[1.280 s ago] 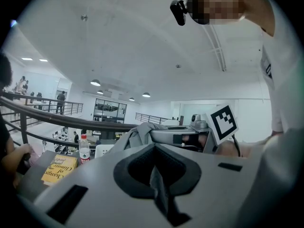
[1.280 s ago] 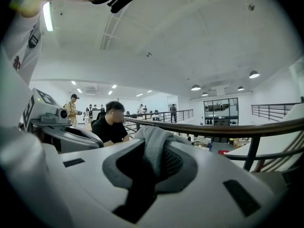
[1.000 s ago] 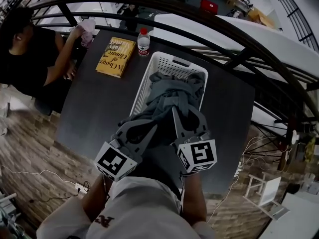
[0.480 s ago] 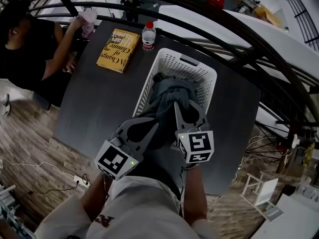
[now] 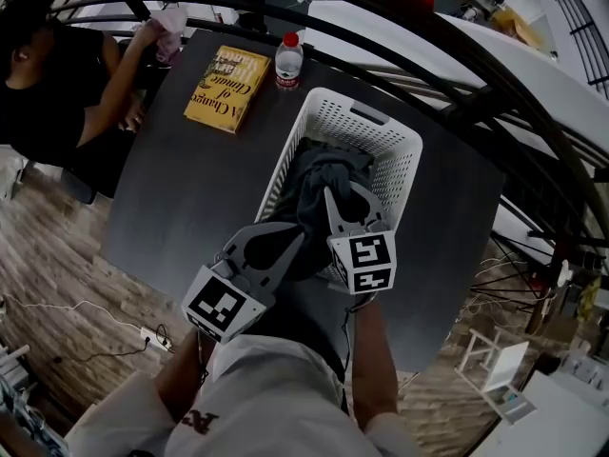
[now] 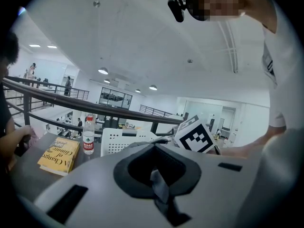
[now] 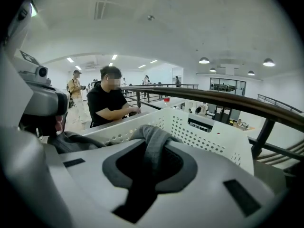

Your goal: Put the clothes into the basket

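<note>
Right gripper [image 7: 145, 167]: jaws nearly together, clamped on a fold of the grey garment [image 5: 319, 171]. Left gripper [image 6: 159, 186]: jaws pinch another strip of it. The bulk lies ahead of both jaws, inside the white basket [image 5: 404, 155], along its long axis. Right is over the near rim, left just short of it.

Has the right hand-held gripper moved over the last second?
Yes. Measured against the white basket, the right hand-held gripper has moved forward, farther over the basket, its jaws shut on the grey clothes.
</note>
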